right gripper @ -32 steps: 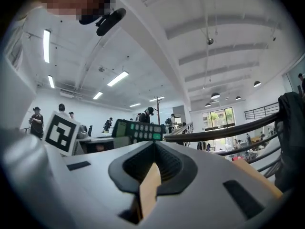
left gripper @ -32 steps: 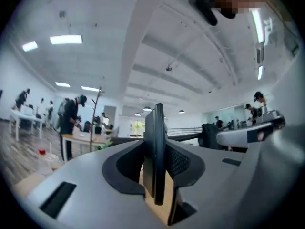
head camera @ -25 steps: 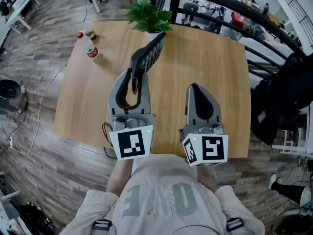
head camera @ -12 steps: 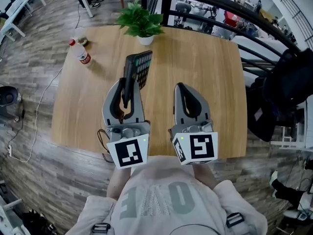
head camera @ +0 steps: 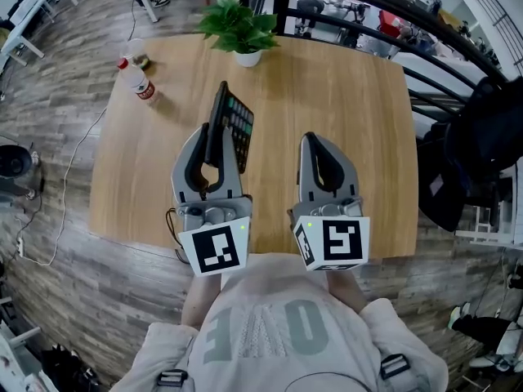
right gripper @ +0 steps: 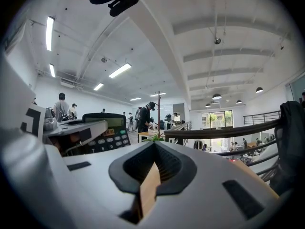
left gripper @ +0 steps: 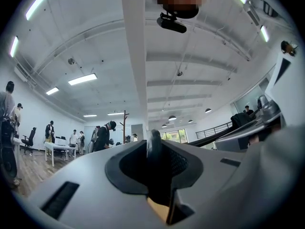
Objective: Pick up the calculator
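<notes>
Plant (head camera: 242,29) at table (head camera: 343,113) far edge; bottle (head camera: 140,82) far left; calculator (head camera: 237,125) on edge, seemingly above table centre-left.

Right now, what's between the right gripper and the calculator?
Nothing. In the head view, only bare table separates the right gripper from the calculator, held on edge between the left gripper's closing jaws.

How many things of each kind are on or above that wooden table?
calculator: 1
potted plant: 1
bottle: 1
small container beside it: 1
tools: 2, left tool closing with the calculator between its jaws, right tool empty
Total: 6
</notes>
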